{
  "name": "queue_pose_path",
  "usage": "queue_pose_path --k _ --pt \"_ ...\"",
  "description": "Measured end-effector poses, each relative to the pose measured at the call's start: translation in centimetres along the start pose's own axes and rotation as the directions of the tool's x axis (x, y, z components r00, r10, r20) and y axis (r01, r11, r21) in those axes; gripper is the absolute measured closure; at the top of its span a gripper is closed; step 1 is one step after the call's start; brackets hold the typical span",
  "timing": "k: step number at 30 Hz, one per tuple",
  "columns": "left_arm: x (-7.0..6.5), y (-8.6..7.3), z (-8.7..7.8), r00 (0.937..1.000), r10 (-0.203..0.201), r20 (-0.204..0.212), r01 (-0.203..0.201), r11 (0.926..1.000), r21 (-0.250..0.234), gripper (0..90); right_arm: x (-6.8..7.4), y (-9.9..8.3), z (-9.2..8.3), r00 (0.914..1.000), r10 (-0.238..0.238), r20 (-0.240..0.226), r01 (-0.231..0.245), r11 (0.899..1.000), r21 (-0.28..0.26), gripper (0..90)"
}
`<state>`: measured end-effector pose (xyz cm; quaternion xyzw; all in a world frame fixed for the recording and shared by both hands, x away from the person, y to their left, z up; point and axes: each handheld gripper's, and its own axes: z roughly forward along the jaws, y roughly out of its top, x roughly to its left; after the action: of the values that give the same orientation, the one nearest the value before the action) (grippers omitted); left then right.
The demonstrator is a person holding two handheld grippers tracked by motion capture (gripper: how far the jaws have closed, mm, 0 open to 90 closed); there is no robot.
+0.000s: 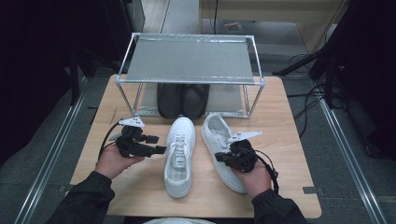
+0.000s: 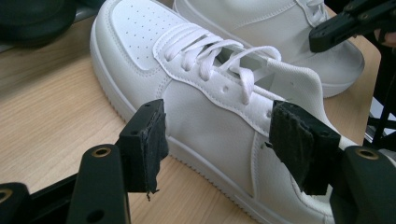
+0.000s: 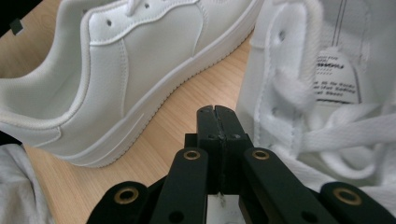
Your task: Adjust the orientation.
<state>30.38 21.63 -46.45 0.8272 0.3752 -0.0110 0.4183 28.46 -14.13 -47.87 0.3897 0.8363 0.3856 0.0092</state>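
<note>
Presently, left gripper (image 2: 215, 140) is held with fingers (image 2: 144, 140) apart, astride the left white shoe (image 2: 201, 107). Right gripper (image 3: 217, 126) is held with fingers together, nothing between, just beside the right white shoe (image 3: 327, 93) on the bench (image 1: 289, 140).

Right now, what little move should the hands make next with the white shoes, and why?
Probably ease the left gripper forward and close it on the left white sneaker. Its jaws stand wide open, level with that shoe's side, not touching yet. The right gripper is shut at the collar edge of the right white sneaker; whether it pinches anything I cannot tell. The rack behind holds black shoes.
</note>
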Motion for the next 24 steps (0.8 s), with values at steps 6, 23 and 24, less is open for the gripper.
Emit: queue_pose_path --k 6,23,24 --pt "0.0 0.5 0.5 0.9999 0.012 0.011 -0.012 0.9999 0.002 36.7 0.0 -0.7 0.6 0.9999 0.007 0.01 -0.007 1.0 0.021 90.0" --pt "0.2 1.0 1.0 0.9997 0.017 0.015 -0.017 0.9998 0.012 36.7 -0.3 -1.2 0.5 0.9991 -0.033 0.025 0.033 0.999 0.006 90.0" --pt "0.2 1.0 0.9 0.9997 0.017 0.016 -0.017 0.9998 0.011 36.8 -0.4 -1.2 0.4 0.9991 -0.034 0.026 0.034 0.999 0.009 90.0"
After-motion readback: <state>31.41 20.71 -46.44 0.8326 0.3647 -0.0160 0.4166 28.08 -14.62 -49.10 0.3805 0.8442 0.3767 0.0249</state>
